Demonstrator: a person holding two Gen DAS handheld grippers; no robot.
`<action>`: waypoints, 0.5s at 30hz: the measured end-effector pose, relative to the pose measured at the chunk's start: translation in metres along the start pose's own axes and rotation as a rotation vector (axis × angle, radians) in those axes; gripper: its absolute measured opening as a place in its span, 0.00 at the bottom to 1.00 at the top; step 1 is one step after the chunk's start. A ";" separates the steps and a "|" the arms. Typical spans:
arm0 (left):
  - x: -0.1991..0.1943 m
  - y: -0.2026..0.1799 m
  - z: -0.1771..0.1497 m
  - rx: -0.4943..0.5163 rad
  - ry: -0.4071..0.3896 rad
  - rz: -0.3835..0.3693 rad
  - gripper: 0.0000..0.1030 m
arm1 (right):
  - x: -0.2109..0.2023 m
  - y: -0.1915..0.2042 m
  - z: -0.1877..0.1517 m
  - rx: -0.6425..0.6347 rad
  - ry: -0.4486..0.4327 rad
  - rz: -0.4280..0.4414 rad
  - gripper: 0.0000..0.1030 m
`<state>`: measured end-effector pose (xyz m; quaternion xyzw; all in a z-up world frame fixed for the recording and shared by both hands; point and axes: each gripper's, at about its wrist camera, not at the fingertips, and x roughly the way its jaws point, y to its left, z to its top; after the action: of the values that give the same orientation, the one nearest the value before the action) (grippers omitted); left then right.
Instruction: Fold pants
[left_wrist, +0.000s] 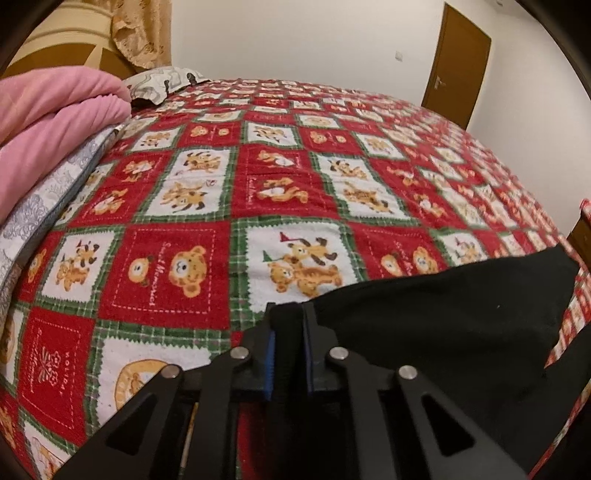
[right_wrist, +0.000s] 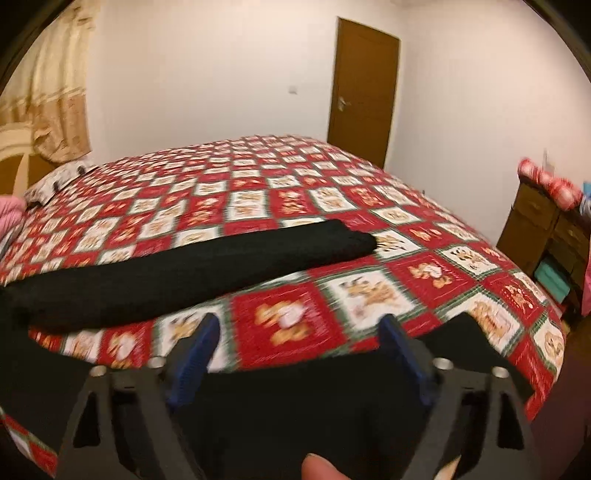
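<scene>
The left gripper (left_wrist: 288, 325) clamped a fold of the black pants (left_wrist: 443, 314) at lower centre, above the bedspread (left_wrist: 221, 166). The right gripper (right_wrist: 299, 343) stood wide open, holding nothing, over the pants (right_wrist: 177, 273) stretched across mid-frame.

warm indoor light; right view motion-blurred; fisheye edges bowed.

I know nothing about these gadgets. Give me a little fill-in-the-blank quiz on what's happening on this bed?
1. The left gripper is shut on the ____ pants.
2. The right gripper has its jaws ____, with nothing held between them.
3. The folded blanket beside the pillow is ____.
4. The door in the far wall is ____.

Missing words: black; open; pink; closed
</scene>
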<state>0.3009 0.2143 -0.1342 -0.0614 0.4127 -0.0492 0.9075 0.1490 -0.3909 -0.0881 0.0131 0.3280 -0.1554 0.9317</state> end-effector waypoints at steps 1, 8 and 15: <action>-0.001 0.002 0.000 -0.014 -0.006 -0.011 0.12 | 0.008 -0.010 0.008 0.015 0.009 -0.009 0.81; 0.004 -0.003 0.001 0.003 0.005 0.007 0.12 | 0.077 -0.057 0.074 0.037 0.060 -0.077 0.74; 0.006 -0.005 0.000 0.010 0.018 0.027 0.12 | 0.165 -0.069 0.121 0.032 0.162 -0.023 0.73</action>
<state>0.3051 0.2086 -0.1379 -0.0508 0.4215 -0.0394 0.9045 0.3235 -0.5185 -0.0893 0.0368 0.4000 -0.1696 0.8999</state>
